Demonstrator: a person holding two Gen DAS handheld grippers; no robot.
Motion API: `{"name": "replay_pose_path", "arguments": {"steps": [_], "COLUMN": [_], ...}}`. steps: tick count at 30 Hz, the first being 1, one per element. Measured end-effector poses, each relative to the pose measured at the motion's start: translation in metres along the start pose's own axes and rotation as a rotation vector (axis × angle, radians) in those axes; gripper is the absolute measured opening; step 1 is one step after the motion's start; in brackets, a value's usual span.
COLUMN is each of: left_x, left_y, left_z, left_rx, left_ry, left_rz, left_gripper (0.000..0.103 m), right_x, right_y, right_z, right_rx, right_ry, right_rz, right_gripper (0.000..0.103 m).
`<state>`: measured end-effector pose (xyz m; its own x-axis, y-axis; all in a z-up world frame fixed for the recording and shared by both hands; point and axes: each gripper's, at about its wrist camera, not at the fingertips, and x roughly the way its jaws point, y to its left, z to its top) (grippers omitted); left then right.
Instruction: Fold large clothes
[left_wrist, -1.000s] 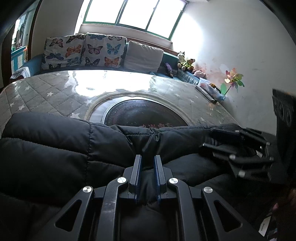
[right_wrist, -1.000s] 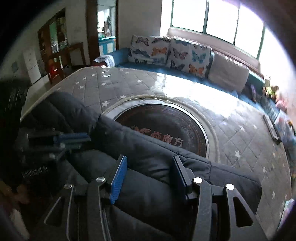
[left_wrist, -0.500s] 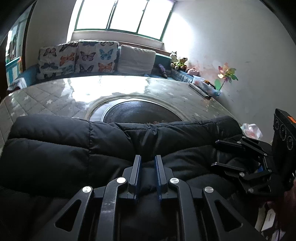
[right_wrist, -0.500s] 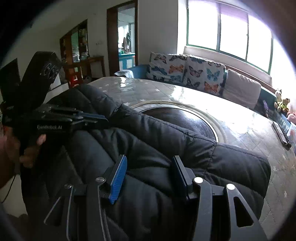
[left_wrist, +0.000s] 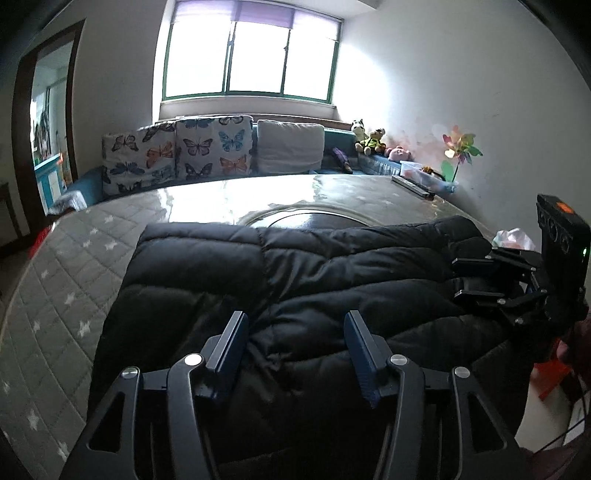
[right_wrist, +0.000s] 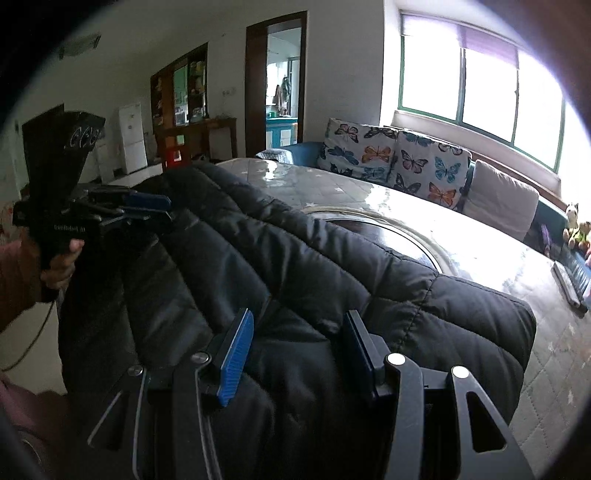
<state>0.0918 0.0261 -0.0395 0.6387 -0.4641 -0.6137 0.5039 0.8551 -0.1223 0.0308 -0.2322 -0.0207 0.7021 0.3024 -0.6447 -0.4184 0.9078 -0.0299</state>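
A black puffer jacket (left_wrist: 303, 273) lies folded along the near edge of the round table (left_wrist: 74, 266), part of it hanging over the front. My left gripper (left_wrist: 293, 332) is open, its fingers apart just above the jacket's near fold, holding nothing. My right gripper (right_wrist: 295, 339) is open too, over the jacket (right_wrist: 295, 266) near its right end. The right gripper shows at the right in the left wrist view (left_wrist: 491, 277), and the left gripper shows at the left in the right wrist view (right_wrist: 129, 210).
The table has a grey star-quilted cover and a dark glass centre (right_wrist: 399, 236). A remote (left_wrist: 412, 186) and a pinwheel pot (left_wrist: 458, 155) sit at the far right edge. A sofa with butterfly cushions (left_wrist: 177, 155) stands behind. A doorway (right_wrist: 280, 88) and cabinets are at the left.
My left gripper has opened and let go of the jacket. Both grippers have pulled back and up from the table; the jacket now lies folded at the near edge.
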Motion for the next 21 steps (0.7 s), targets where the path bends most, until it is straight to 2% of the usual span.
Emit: {"name": "replay_pose_path", "arguments": {"steps": [6, 13, 17, 21], "left_x": [0.006, -0.015, -0.032, -0.038], "left_y": [0.016, 0.019, 0.031, 0.044], "left_z": [-0.022, -0.023, -0.029, -0.038], "left_rx": [-0.019, -0.024, -0.06, -0.116], "left_ry": [-0.028, -0.019, -0.044, -0.056], "left_rz": [-0.031, -0.032, -0.023, -0.045], "left_gripper": [0.059, 0.059, 0.059, 0.059], "right_x": [0.011, 0.002, -0.007, -0.004], "right_y": [0.004, 0.007, 0.02, 0.034], "right_z": [-0.004, 0.007, 0.028, 0.043], "right_rx": [-0.023, -0.041, -0.078, -0.089], "right_ry": [-0.009, 0.032, 0.047, 0.029], "right_rz": [-0.03, -0.048, -0.018, 0.067], "right_gripper": [0.056, 0.056, 0.056, 0.056]}}
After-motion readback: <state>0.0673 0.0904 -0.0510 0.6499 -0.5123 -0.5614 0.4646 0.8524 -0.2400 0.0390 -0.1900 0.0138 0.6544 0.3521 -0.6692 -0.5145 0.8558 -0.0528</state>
